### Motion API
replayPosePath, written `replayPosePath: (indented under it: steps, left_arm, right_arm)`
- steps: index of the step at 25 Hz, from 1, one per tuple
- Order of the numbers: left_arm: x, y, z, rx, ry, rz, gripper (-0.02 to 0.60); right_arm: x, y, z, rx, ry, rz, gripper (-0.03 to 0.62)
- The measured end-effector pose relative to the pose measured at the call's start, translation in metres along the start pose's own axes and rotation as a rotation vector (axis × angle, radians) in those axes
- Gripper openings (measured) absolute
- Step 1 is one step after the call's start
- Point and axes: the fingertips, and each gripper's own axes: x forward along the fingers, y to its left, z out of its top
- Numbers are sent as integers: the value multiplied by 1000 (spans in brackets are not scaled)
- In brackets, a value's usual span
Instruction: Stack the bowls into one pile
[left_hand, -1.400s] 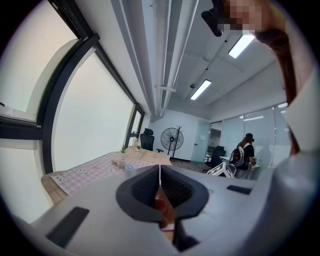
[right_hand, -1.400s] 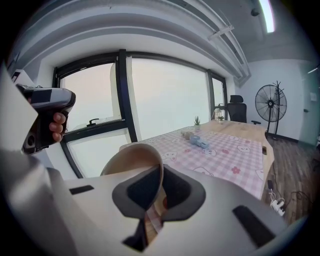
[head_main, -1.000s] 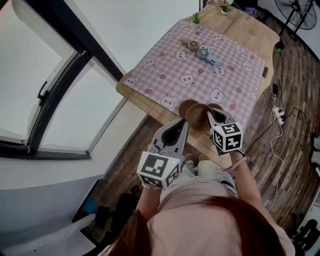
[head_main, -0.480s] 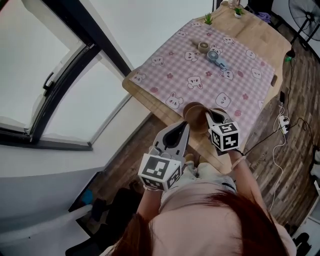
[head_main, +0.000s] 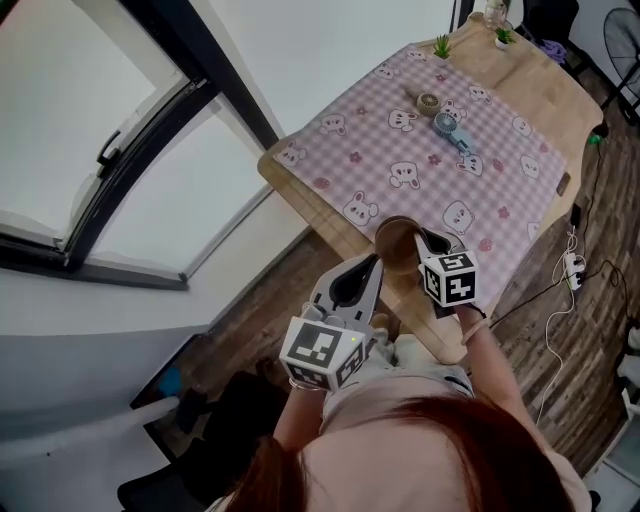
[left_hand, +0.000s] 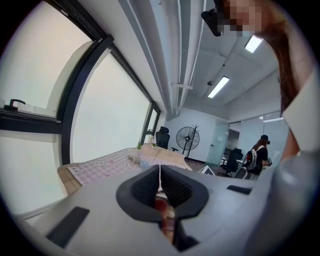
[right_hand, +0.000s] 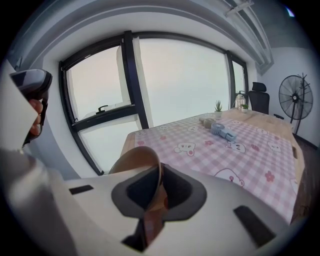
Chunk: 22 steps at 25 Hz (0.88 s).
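Observation:
A brown bowl (head_main: 398, 240) sits at the near edge of the table (head_main: 330, 215), and I cannot tell whether other bowls lie under it. My right gripper (head_main: 428, 238) reaches it from the near side. In the right gripper view the bowl's (right_hand: 137, 160) thin rim runs between the pads of my right gripper (right_hand: 161, 172). Its jaws have just been opening a little, and the rim is still pinched between them. My left gripper (head_main: 368, 262) hangs off the table's near-left edge. In the left gripper view its jaws (left_hand: 160, 172) are shut with nothing between them.
A pink checked cloth (head_main: 400, 150) with bear prints covers most of the table. A small blue hand fan (head_main: 447, 127) and a round roll (head_main: 428, 101) lie at mid-table, and potted plants (head_main: 441, 46) stand at the far end. A window wall is on the left. A power strip (head_main: 572, 265) lies on the floor.
My right gripper has come down and forward with the brown bowl. The separate brown bowls seen side by side earlier now show as one brown shape. The left gripper has hardly moved.

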Motion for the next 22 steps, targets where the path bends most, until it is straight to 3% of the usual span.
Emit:
replayPosePath:
  steps: [22]
  left_arm:
    - [-2,-2,-4,-24,1,65,12]
  right_arm:
    - [31,-11,-20,-15,124,0,32]
